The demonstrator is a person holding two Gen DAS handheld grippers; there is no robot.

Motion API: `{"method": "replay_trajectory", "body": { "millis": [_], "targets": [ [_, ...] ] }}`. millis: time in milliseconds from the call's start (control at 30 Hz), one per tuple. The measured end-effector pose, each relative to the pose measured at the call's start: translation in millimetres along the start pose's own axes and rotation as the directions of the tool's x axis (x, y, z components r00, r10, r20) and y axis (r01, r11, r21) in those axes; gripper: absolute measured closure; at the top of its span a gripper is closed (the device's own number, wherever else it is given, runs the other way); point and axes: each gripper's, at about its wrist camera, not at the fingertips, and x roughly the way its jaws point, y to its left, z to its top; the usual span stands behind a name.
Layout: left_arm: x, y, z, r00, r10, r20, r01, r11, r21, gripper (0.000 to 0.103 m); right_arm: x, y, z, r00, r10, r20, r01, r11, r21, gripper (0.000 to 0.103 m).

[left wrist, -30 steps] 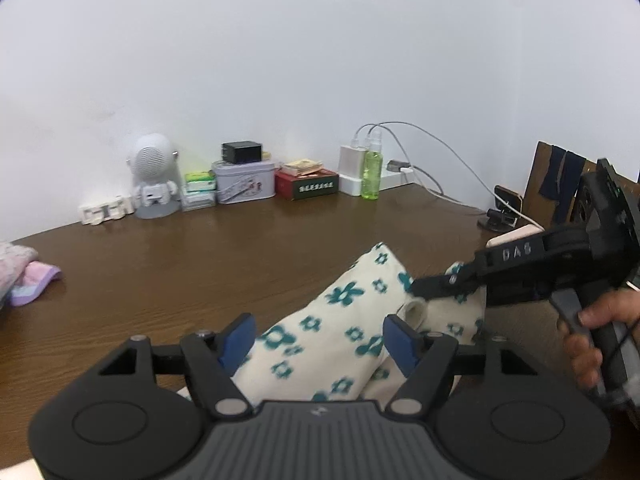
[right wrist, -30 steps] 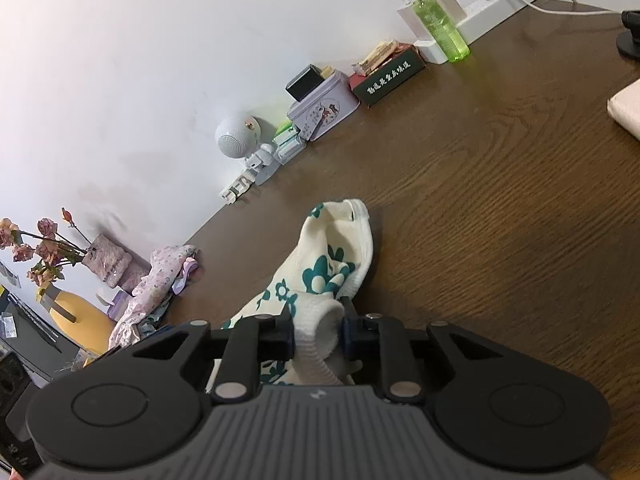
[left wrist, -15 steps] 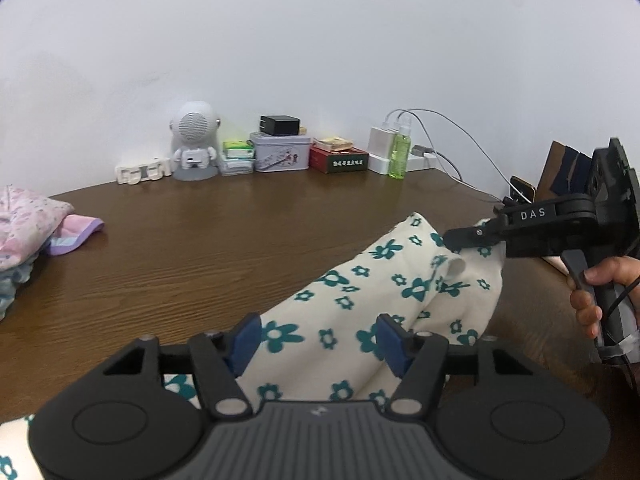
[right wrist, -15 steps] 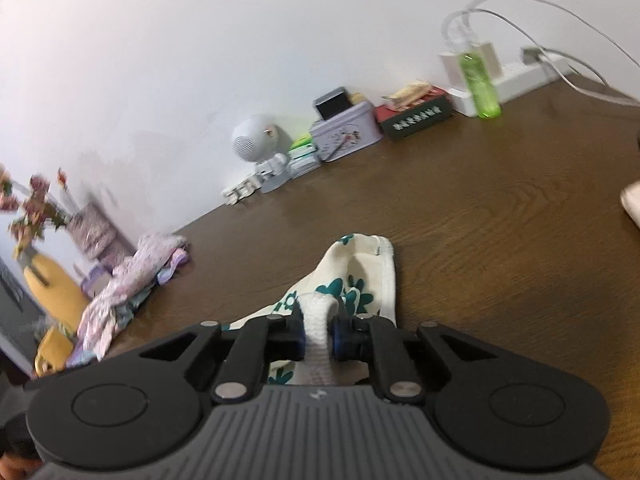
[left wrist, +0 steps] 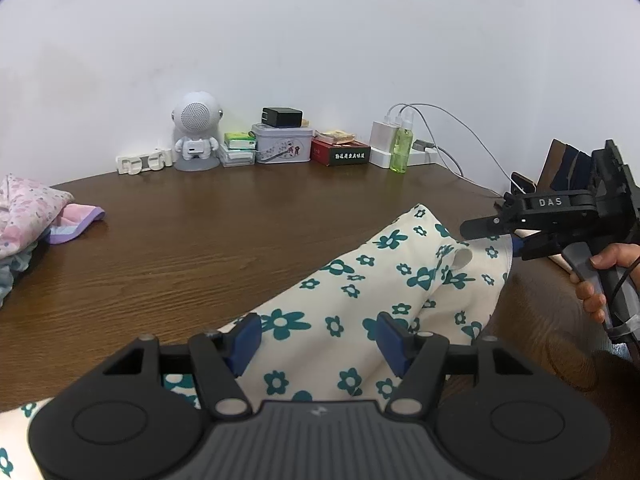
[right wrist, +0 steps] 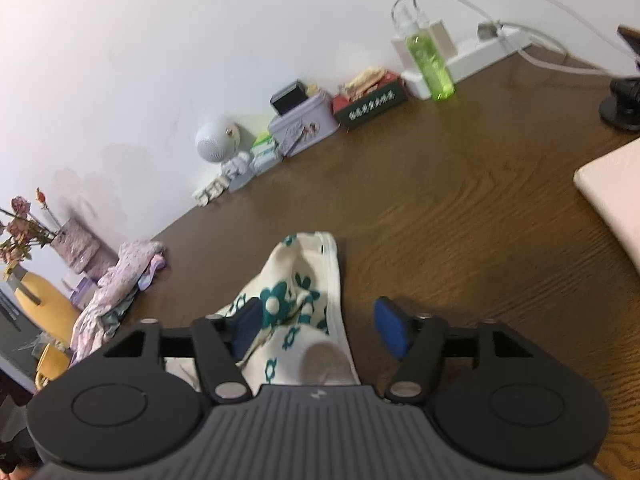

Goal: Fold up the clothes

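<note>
A cream garment with teal flowers (left wrist: 384,280) lies on the brown wooden table (left wrist: 192,248), stretching from bottom left to the right. My left gripper (left wrist: 318,340) is open, its blue pads on either side of the cloth, above it. My right gripper (right wrist: 320,326) is open, the garment's white-edged end (right wrist: 304,300) lying between its blue pads. In the left wrist view the right gripper (left wrist: 492,236) sits at the garment's far right end, held by a hand.
A heap of pink floral clothes (left wrist: 28,216) lies at the table's left. Along the back wall stand a white robot speaker (left wrist: 197,136), tins and boxes (left wrist: 284,144), a green bottle (left wrist: 401,148) and a power strip with cables. A pale flat object (right wrist: 616,200) lies at right.
My right gripper has opened and let go of the garment's end. The garment now lies lower and flatter on the table. My left gripper stayed open and drew back a little.
</note>
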Motion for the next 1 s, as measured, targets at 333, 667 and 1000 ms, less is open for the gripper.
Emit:
{"method": "replay_trajectory", "body": {
  "millis": [333, 667, 1000],
  "targets": [
    [1, -1, -2, 1.000, -0.008, -0.003, 0.008, 1.000, 0.002, 0.041, 18, 13, -7, 0.998, 0.065, -0.019, -0.065, 0.998, -0.021, 0.043],
    [5, -3, -3, 1.000, -0.008, -0.012, 0.008, 1.000, 0.004, 0.041, 21, 13, -15, 0.998, 0.057, -0.017, -0.057, 0.998, -0.016, 0.085],
    [1, 2, -2, 0.999, -0.009, -0.044, 0.012, 0.999, 0.052, 0.054, 10, 61, -15, 1.000, 0.000, 0.020, 0.005, 0.966, -0.260, 0.092]
  ]
}}
